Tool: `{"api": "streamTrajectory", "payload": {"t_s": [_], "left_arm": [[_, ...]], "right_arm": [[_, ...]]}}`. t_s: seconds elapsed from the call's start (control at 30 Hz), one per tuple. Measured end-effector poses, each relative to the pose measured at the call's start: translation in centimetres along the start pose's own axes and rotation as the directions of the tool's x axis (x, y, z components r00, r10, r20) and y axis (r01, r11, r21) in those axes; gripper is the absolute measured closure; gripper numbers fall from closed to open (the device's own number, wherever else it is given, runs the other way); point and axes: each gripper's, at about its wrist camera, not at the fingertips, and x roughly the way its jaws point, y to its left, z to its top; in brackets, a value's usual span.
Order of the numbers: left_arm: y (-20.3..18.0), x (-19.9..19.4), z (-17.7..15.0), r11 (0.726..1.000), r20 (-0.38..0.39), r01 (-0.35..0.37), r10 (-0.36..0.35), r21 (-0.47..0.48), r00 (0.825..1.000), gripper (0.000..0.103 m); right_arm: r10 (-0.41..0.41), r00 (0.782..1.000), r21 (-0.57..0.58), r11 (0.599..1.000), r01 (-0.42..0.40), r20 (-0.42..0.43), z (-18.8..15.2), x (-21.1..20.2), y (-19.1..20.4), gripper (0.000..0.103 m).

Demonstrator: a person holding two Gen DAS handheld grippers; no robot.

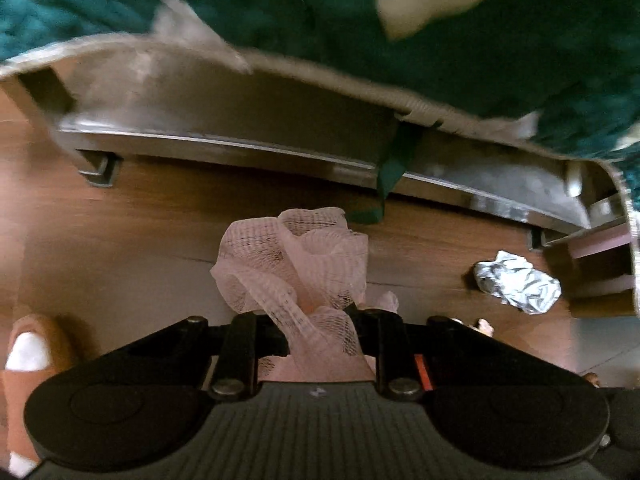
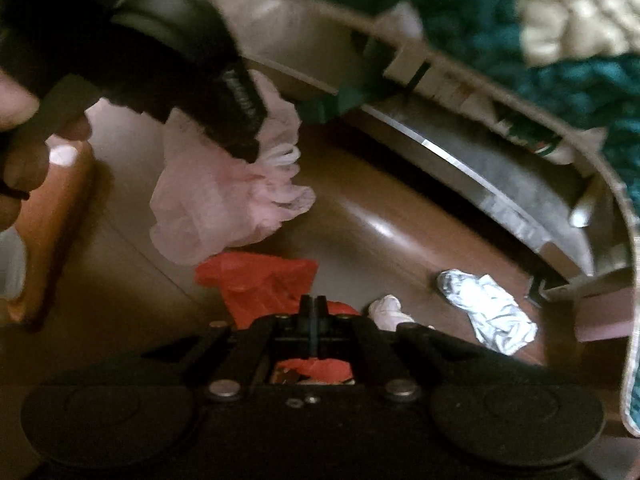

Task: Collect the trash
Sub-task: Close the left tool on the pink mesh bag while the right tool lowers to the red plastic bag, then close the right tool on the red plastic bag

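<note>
My left gripper (image 1: 316, 320) is shut on a pink foam net (image 1: 296, 264) and holds it above the wooden floor. In the right wrist view the left gripper (image 2: 244, 136) shows at the upper left with the pink net (image 2: 224, 196) hanging from it. My right gripper (image 2: 313, 304) is shut on a red plastic bag (image 2: 256, 280), which bunches in front of and under the fingers. A crumpled foil ball (image 1: 518, 282) lies on the floor to the right; it also shows in the right wrist view (image 2: 488, 312).
A bed frame (image 1: 280, 148) with a teal blanket (image 1: 460, 32) runs across the back. A small white scrap (image 2: 386, 306) lies on the floor near the right gripper. A foot in an orange slipper (image 1: 28, 364) stands at the left.
</note>
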Motion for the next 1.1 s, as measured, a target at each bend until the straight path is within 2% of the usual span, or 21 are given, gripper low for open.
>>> {"api": "streamTrajectory", "payload": {"t_s": [0.17,0.27,0.33,0.37,0.4,0.53,0.6,0.67,0.8,0.87,0.97,1.03,1.1], "left_arm": [[0.1,-5.3,-0.6,1.000,0.044,0.006,-0.006,0.002,0.999,0.082],[-0.2,-8.3,-0.9,1.000,0.085,0.011,-0.011,0.007,0.996,0.082],[0.0,-10.0,-1.1,1.000,0.102,0.014,-0.015,0.010,0.995,0.082],[0.2,-10.9,-1.2,1.000,0.111,0.021,-0.021,0.005,0.994,0.082],[0.2,-11.5,-1.5,1.000,0.120,0.028,-0.028,0.001,0.992,0.082],[0.6,-13.3,-1.7,0.999,0.148,0.046,-0.045,-0.002,0.988,0.082],[0.8,-13.5,-1.5,0.998,0.149,0.057,-0.054,-0.019,0.987,0.082],[0.8,-12.8,-1.1,0.997,0.150,0.073,-0.068,-0.029,0.986,0.082],[0.1,-11.3,-0.5,0.996,0.152,0.084,-0.079,-0.025,0.985,0.082],[-0.3,-10.6,-0.4,0.997,0.150,0.081,-0.078,-0.014,0.986,0.082],[-0.7,-9.7,-0.6,0.997,0.132,0.073,-0.073,0.001,0.989,0.082],[-0.8,-9.4,-0.8,0.997,0.118,0.079,-0.078,-0.002,0.990,0.082],[-1.0,-9.3,-0.9,0.997,0.115,0.080,-0.081,0.011,0.990,0.082]], "right_arm": [[-0.016,0.998,0.057,0.998,0.012,0.061,-0.1,-4.8,-0.3,0.103],[-0.001,0.998,0.084,0.996,-0.004,0.062,0.0,-6.0,-0.6,0.103],[0.013,0.999,0.065,0.998,-0.015,0.040,0.0,-5.1,-0.5,0.093],[0.009,0.999,0.042,0.999,-0.011,0.038,-0.2,-4.6,-0.3,0.082],[0.006,1.000,0.016,1.000,-0.007,0.030,-0.3,-3.8,-0.2,0.076],[0.022,0.999,0.012,1.000,-0.022,-0.029,-0.9,0.0,-0.6,0.065],[0.033,0.998,0.032,0.999,-0.031,-0.058,-1.2,1.9,-1.1,0.050],[0.044,0.996,0.062,0.997,-0.039,-0.080,-1.5,3.9,-1.8,0.042],[0.080,0.989,0.142,0.988,-0.063,-0.121,-1.8,7.8,-2.9,0.042],[0.076,0.988,0.199,0.979,-0.049,-0.132,-1.9,9.5,-3.6,0.042],[0.096,0.980,0.310,0.950,-0.038,-0.173,-2.3,11.8,-4.7,0.041],[0.091,0.982,0.341,0.940,-0.029,-0.166,-2.5,12.2,-4.9,0.040],[0.085,0.984,0.345,0.938,-0.025,-0.158,-2.7,12.3,-4.8,0.044]]}}
